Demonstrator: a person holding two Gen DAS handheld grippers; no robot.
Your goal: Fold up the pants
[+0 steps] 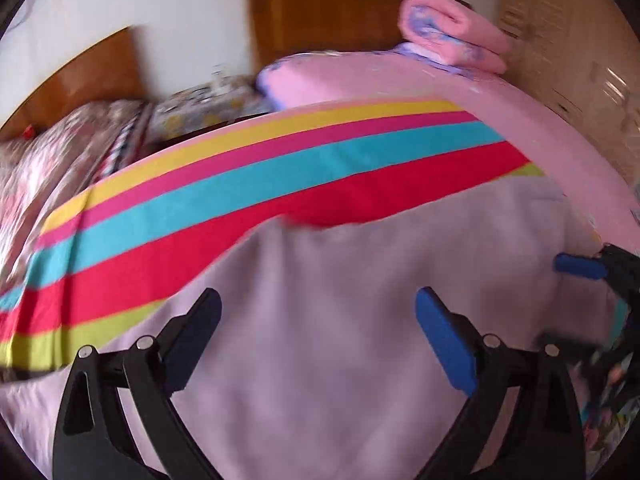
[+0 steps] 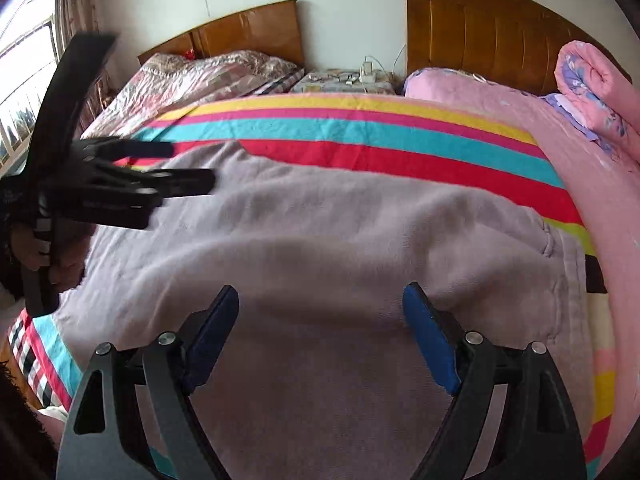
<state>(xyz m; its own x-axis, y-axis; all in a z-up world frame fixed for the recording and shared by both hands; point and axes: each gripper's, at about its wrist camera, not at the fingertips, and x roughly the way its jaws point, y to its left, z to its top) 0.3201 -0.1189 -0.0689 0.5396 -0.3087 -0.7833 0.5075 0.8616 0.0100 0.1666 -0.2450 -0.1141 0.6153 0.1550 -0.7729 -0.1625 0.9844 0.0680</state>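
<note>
In the left wrist view, the left gripper (image 1: 318, 312) hangs over the pants (image 1: 340, 320) with its two fingers spread wide apart and nothing between them. One blue pad (image 1: 444, 340) faces inward on the right finger; the other finger is in shadow. The pants are pale lilac and lie spread on a striped blanket (image 1: 248, 196) with yellow, pink, turquoise, red and lime bands. The picture is blurred, so the cloth's folds cannot be made out. At the right edge a tip of the right gripper (image 1: 580, 266) shows over the pants, too little of it to tell its state from here. Beyond the blanket a pink sheet (image 1: 540, 120) curves around, and a rolled pink quilt (image 1: 452, 32) sits on it near a wooden headboard (image 1: 320, 12).

In the right wrist view, the right gripper (image 2: 320, 308) also has its fingers well apart, empty, poised over the near part of the pants (image 2: 320, 248). The pants cover most of the blanket (image 2: 360, 140), lying flat with soft wrinkles, and a seamed hem or waistband edge runs down the right side. The left gripper (image 2: 160, 176) reaches in from the left above the pants' far left part, blurred, with its fingers separated. A second bed with a flowered cover (image 2: 192, 76) stands to the left by a window (image 2: 24, 80), and a small bedside table (image 2: 344, 78) sits between the two headboards.
</note>
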